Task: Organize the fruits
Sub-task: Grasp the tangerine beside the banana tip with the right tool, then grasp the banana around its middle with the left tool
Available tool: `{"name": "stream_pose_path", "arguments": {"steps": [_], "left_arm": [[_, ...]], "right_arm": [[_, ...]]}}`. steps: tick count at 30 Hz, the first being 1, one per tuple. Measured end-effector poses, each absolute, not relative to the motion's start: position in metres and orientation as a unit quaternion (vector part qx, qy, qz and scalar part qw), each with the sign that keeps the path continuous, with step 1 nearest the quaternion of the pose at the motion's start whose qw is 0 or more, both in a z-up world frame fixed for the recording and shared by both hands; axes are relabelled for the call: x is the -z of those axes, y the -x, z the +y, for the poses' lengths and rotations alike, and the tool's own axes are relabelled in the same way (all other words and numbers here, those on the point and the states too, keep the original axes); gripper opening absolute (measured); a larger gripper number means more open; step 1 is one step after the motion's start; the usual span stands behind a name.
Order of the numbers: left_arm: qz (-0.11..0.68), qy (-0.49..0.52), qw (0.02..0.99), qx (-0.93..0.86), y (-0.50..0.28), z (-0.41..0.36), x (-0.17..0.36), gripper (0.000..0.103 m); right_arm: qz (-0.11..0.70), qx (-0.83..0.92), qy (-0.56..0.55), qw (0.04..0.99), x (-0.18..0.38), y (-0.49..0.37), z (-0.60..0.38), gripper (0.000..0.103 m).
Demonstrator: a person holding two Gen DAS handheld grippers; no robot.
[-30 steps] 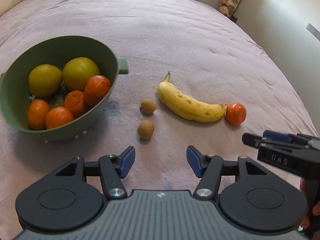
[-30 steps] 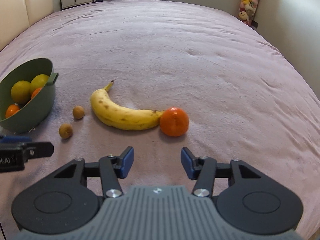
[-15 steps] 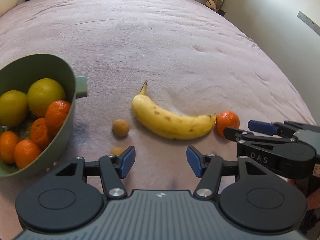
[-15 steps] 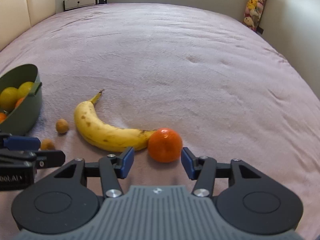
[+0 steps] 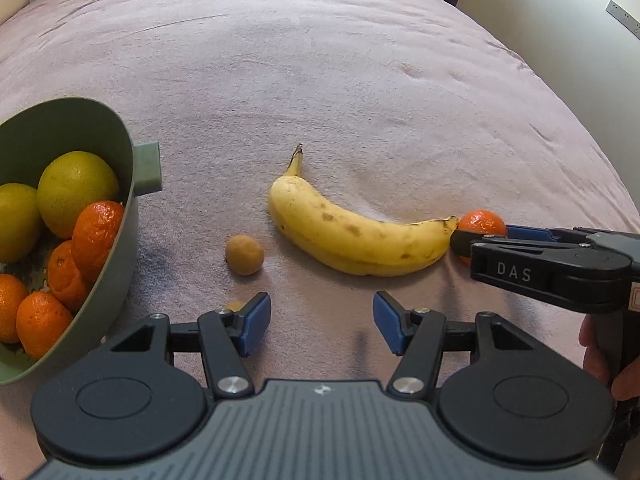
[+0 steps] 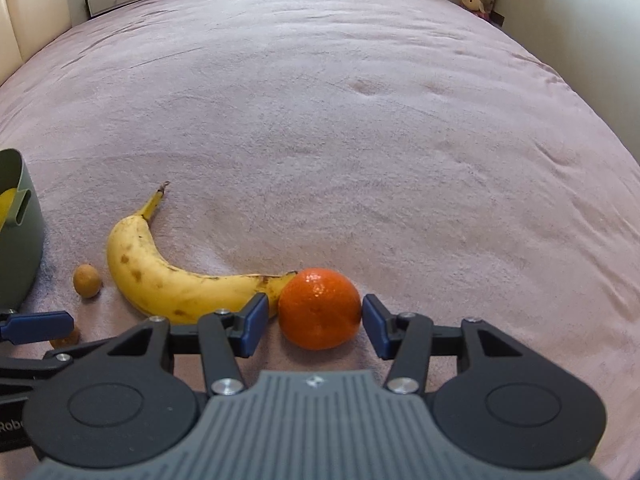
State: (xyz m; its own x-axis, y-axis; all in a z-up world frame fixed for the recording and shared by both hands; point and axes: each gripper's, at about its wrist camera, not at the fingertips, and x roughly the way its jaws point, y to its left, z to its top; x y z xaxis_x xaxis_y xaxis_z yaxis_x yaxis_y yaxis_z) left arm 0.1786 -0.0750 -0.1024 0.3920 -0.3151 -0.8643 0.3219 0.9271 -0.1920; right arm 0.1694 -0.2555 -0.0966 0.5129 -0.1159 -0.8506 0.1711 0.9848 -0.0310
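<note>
Right tongs [image 6: 311, 322] straddle the tangerine [image 6: 319, 308], spread wide; left tongs [image 5: 320, 326] gape over bedspread [image 5: 320, 80].

A yellow banana [image 6: 176, 288] with brown freckles lies beside a bright orange mandarin [image 6: 319, 314] on a dusty-pink bedspread [image 6: 340, 120]. The sage-green bowl [image 5: 108, 248] holds yellow-green and orange citrus — nearby, a tan-brown small round fruit [image 5: 244, 255]. Both tongs are black with blue pads [image 6: 252, 322].

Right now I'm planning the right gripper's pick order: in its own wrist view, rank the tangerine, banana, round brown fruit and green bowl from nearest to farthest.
1. Tangerine: between the open right gripper's fingers.
2. Banana: just left, its tip against the tangerine.
3. Round brown fruit: left of the banana.
4. Green bowl: at the far left edge.
</note>
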Motion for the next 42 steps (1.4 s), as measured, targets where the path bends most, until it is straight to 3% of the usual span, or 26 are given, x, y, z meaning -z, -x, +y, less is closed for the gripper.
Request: {"name": "stream_pose_path", "arguments": {"steps": [9,14,19,26,35,42], "left_arm": [[0.517,0.016,0.834,0.191,-0.178,-0.074,0.1,0.069],[0.513,0.047,0.834,0.196,-0.177,-0.074,0.095,0.069],[0.516,0.102,0.827,0.199,-0.182,-0.077,0.093,0.063],[0.562,0.22,0.788,0.122,-0.201,-0.079,0.108,0.062],[0.591,0.287,0.753,0.031,-0.215,-0.085,0.126,0.067],[0.605,0.32,0.729,-0.01,-0.229,-0.089,0.139,0.078]], "right_arm": [[0.487,0.08,-0.038,0.869,0.099,-0.168,-0.258,0.049],[0.489,0.071,-0.032,0.869,0.098,-0.163,-0.257,0.043],[0.474,0.066,-0.019,0.878,0.086,-0.159,-0.253,0.042],[0.467,0.083,-0.024,0.88,0.077,-0.161,-0.263,0.042],[0.484,0.092,-0.025,0.87,0.087,-0.164,-0.269,0.042],[0.501,0.096,-0.031,0.859,0.095,-0.164,-0.276,0.042]]}}
